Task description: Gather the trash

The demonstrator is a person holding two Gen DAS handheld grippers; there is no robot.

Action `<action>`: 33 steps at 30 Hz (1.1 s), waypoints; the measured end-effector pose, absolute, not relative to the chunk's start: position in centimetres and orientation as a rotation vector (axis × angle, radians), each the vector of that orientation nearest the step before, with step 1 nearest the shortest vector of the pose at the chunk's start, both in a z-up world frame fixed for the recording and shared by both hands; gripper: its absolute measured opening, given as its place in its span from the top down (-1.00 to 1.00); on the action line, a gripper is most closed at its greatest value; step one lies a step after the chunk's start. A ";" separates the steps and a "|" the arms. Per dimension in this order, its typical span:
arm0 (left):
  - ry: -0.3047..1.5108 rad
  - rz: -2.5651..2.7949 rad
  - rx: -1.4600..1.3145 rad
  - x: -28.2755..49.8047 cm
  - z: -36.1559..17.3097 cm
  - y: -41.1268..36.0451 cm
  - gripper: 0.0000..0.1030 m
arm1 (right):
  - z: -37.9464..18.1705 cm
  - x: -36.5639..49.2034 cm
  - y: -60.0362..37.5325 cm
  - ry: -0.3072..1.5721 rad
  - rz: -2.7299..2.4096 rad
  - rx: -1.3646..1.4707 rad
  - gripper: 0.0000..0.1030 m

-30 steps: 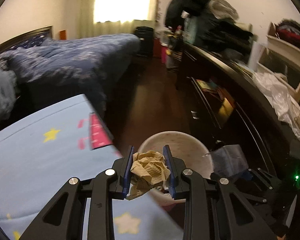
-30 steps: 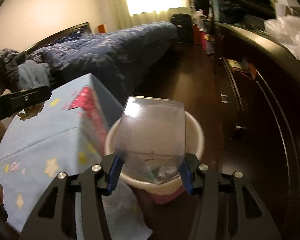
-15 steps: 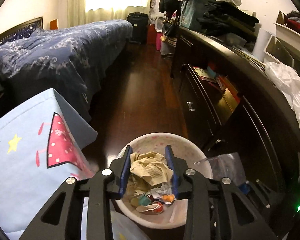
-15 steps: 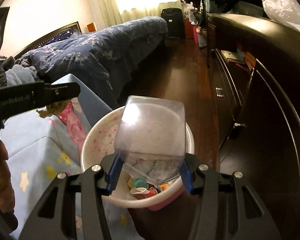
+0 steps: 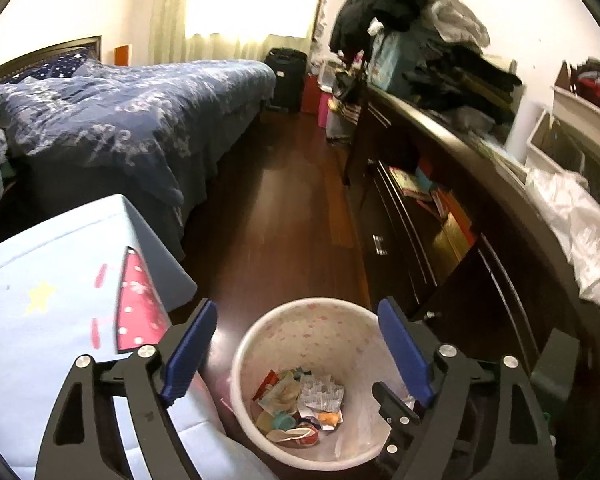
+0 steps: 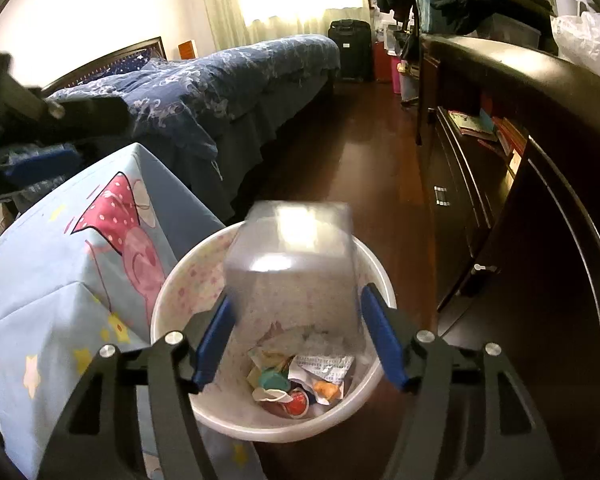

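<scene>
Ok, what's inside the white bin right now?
The white bin holds crumpled paper, wrappers and small colourful scraps at the bottom. In the right wrist view a clear plastic container covers the far inner wall.

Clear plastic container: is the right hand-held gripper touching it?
Cannot tell: right wrist view blurs the clear plastic container between opening jaws of the right hand-held gripper.

Daylight from the curtained window (image 5: 252,0) blows out to white glare, leaving the dark cabinets (image 6: 540,200) and floor (image 5: 292,216) dim. Both fisheye views bend straight lines, with black corners. The clear plastic box (image 6: 292,264) is smeared by motion blur.
</scene>
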State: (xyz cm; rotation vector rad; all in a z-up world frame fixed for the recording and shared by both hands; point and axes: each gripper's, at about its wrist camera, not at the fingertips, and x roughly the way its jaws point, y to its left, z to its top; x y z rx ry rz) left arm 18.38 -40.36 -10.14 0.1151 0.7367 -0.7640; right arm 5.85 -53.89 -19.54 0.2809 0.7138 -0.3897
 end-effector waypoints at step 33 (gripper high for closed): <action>0.572 -0.259 0.032 12.2 -5.9 -15.2 -0.93 | -11.3 2.5 -34.5 0.647 -0.123 0.210 -0.87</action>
